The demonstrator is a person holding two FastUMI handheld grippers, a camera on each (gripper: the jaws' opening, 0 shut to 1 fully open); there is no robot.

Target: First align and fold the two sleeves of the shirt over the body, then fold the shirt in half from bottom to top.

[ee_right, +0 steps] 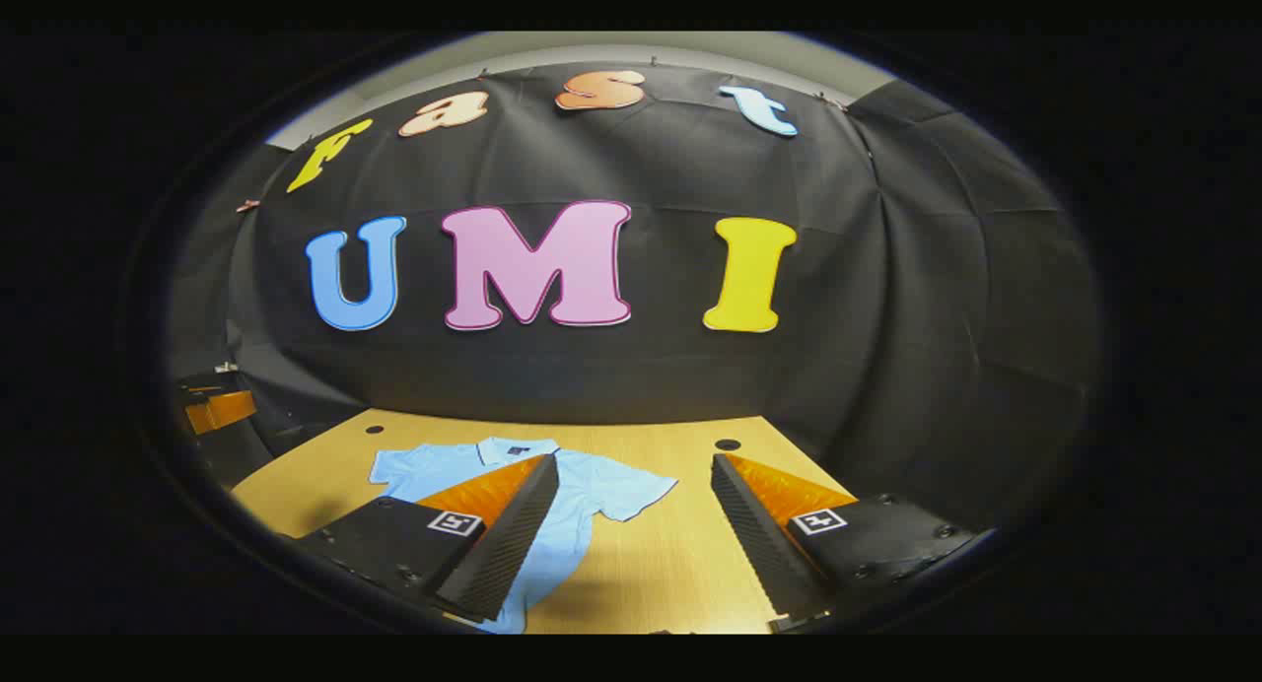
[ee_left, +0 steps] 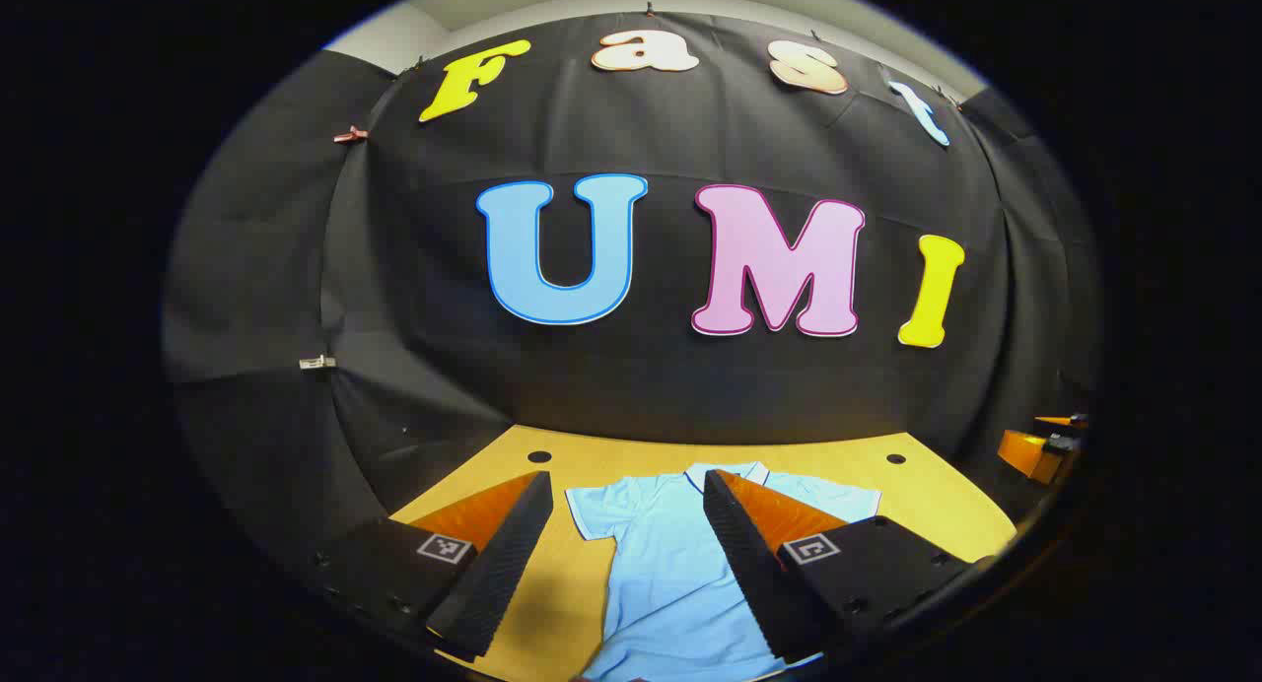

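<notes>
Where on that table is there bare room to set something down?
Bare table lies beside the shirt's sleeve in the right gripper view, and between collar and black wall in the left gripper view. The middle is crowded: the shirt lies spread flat there.

Both views are sharp at the centre and bend strongly toward the rim, where detail darkens and smears. Light falls from above: the table (ee_left: 927,505) glows bright and even, without glare, while the cloth wall stays dim. Soft shadows lie on the table (ee_right: 651,564) near the shirt (ee_right: 592,490).
</notes>
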